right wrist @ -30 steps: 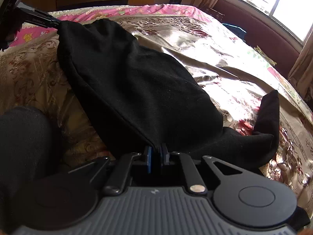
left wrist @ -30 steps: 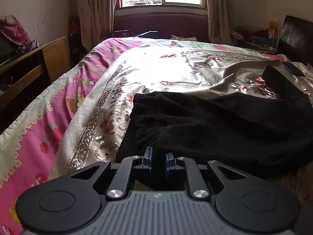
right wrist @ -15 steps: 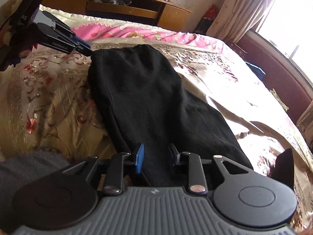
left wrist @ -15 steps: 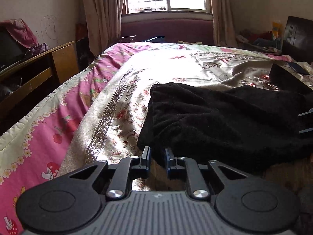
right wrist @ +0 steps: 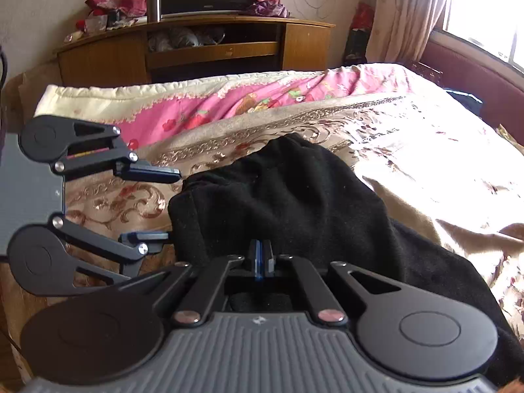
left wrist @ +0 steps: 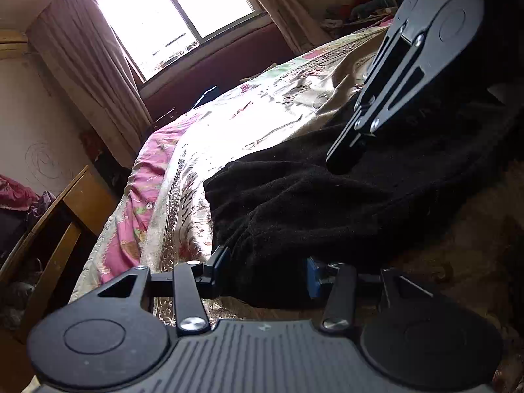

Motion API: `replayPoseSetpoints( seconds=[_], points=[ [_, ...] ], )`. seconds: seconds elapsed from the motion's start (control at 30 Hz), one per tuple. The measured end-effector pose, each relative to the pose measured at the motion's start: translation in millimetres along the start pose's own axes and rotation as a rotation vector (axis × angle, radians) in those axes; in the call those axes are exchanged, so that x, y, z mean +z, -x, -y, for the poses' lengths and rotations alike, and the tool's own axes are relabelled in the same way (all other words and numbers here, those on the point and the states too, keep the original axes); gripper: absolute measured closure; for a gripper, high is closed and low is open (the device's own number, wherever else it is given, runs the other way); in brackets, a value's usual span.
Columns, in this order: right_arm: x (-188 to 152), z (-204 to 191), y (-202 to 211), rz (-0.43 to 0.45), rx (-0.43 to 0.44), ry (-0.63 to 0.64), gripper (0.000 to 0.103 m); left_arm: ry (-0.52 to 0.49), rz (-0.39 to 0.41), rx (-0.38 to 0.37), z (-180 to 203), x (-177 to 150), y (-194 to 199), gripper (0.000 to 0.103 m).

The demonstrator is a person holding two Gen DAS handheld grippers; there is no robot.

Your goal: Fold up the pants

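Between your left gripper's (left wrist: 263, 270) opening jaws lies the black pants' (left wrist: 327, 203) folded edge, unpinched; your right gripper (right wrist: 262, 258) is fully closed, whether on fabric you cannot tell, pants spreading beyond.

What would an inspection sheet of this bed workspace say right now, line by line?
Surface: bed with gold floral bedspread over a pink quilt.
Job's things: black pants lie bunched on the bedspread.
Clutter: nothing seen on the bed near the pants.
Grippers: left gripper jaws opening, straddling the pants' edge; right gripper shut, resting at the pants.
Cables: nothing seen.
Surroundings: wooden cabinet with a steel flask, window, curtains.
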State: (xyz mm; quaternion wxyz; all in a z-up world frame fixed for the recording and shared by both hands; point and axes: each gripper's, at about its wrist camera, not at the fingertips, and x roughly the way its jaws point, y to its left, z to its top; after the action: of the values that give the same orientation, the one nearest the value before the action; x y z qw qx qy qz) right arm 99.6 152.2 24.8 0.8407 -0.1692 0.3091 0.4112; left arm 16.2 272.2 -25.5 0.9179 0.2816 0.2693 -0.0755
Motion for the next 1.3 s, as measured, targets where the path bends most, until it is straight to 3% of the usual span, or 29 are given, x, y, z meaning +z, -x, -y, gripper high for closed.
replayPoseSetpoints(
  seconds=[0.1,0.13,0.17,0.23,0.27,0.33,0.4,0.43,0.47,0.53,0.67,0.8,0.87,0.97,1.07,1.17,1.23,1.3],
  points=[
    [0.0,3.9,21.3,-0.016,0.032,0.074,0.094,-0.088,0.013,-0.001,7.0,-3.3,-2.9,0.043],
    [-3.5,-1.1,23.8,-0.027,0.031,0.115,0.086,-0.103,0.008,0.013,6.8,-3.8,-5.3,0.044],
    [-7.9,-5.2,24.9,-0.033,0.026,0.147,0.069,-0.089,-0.003,0.019,3.2,-2.6,-8.7,0.051],
    [-21.2,-22.2,20.8,-0.037,0.016,0.23,0.046,0.002,-0.017,-0.004,-12.8,0.9,-13.5,0.062],
    [-25.7,-27.7,17.3,-0.043,0.017,0.256,0.044,0.067,-0.014,-0.024,-23.2,2.7,-14.8,0.063],
    [-32.2,-41.6,4.5,-0.051,0.001,0.292,0.044,0.158,0.001,-0.052,-36.0,4.3,-15.0,0.065],
    [-34.8,-52.6,-11.6,-0.032,-0.074,0.326,0.05,0.158,0.008,-0.058,-36.4,5.1,-14.6,0.066],
    [-32.8,-52.4,-16.8,-0.028,-0.106,0.311,0.064,0.13,0.008,-0.049,-33.1,6.2,-14.9,0.066],
    [-26.3,-45.5,-20.1,-0.038,-0.093,0.249,0.088,0.096,0.01,-0.039,-31.2,7.6,-16.1,0.066],
    [-12.0,-26.8,-17.5,-0.036,-0.048,0.095,0.099,0.069,0.019,-0.024,-35.1,12.0,-18.8,0.066],
    [13.1,-0.4,10.2,0.053,-0.053,-0.027,0.099,0.088,0.092,0.017,-59.5,31.4,-14.7,0.067],
    [20.3,-3.2,25.6,0.106,-0.053,-0.025,0.099,0.065,0.147,0.06,-62.3,31.1,-5.0,0.067],
    [6.6,-14.9,5.0,0.042,-0.019,-0.025,0.099,0.03,0.101,0.085,-50.7,13.8,-14.1,0.065],
    [-21.8,-39.3,-34.9,-0.079,-0.007,0.014,0.096,-0.067,-0.038,0.118,-24.8,-19.3,-38.7,0.066],
    [-28.7,-53.9,-39.9,-0.076,-0.034,0.07,0.095,-0.044,-0.098,0.142,-18.6,-38.2,-38.1,0.069],
    [-22.0,-49.9,-31.0,-0.047,-0.018,0.047,0.091,0.026,-0.123,0.183,-32.1,-44.8,-29.9,0.069],
    [-20.1,-44.9,-30.6,-0.052,-0.006,0.004,0.09,0.07,-0.101,0.215,-40.1,-41.1,-20.9,0.069],
    [-18.2,-41.6,-33.9,-0.094,0.012,-0.034,0.081,0.149,-0.056,0.224,-46.0,-34.0,-8.1,0.069]
  ],
)
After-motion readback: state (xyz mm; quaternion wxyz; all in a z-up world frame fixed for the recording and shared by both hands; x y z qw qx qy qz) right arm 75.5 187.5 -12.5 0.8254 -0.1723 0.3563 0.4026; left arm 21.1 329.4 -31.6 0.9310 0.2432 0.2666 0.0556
